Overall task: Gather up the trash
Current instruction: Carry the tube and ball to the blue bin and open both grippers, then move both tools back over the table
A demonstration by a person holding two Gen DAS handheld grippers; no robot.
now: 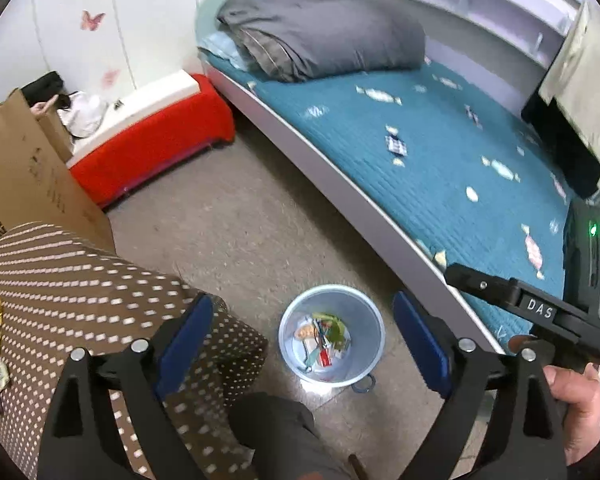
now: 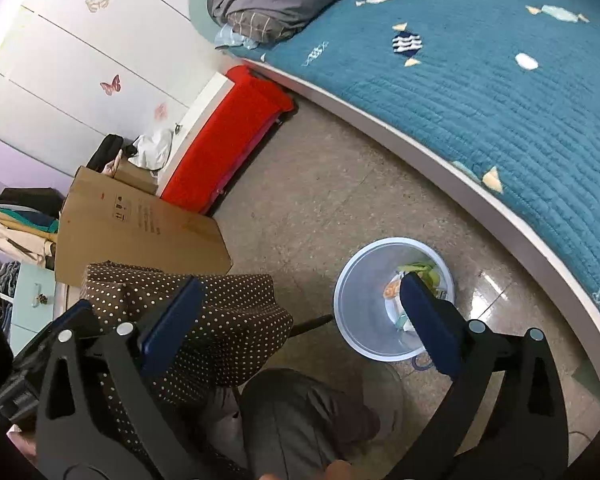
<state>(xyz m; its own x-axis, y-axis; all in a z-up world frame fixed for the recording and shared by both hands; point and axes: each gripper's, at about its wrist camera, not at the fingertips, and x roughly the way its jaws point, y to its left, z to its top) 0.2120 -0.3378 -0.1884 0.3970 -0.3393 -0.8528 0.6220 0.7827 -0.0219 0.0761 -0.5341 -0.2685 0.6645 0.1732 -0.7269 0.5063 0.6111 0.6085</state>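
- both of my grippers hang wide and empty over the pale bin [image 1: 331,334] on the floor beside the bed [image 1: 440,168]: left gripper [image 1: 304,340], right gripper [image 2: 300,320].
- wrappers [image 1: 322,340] already lie inside the bin.
- more litter shows on the dotted cloth [image 1: 80,280], so my next pick should start there, i judge, closing squarely on one piece.

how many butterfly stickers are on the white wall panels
3. In the right wrist view: a pale one highest up, a pink one lower on the panels, and a faint pink one nearest the red bench. More may lie outside the frame.
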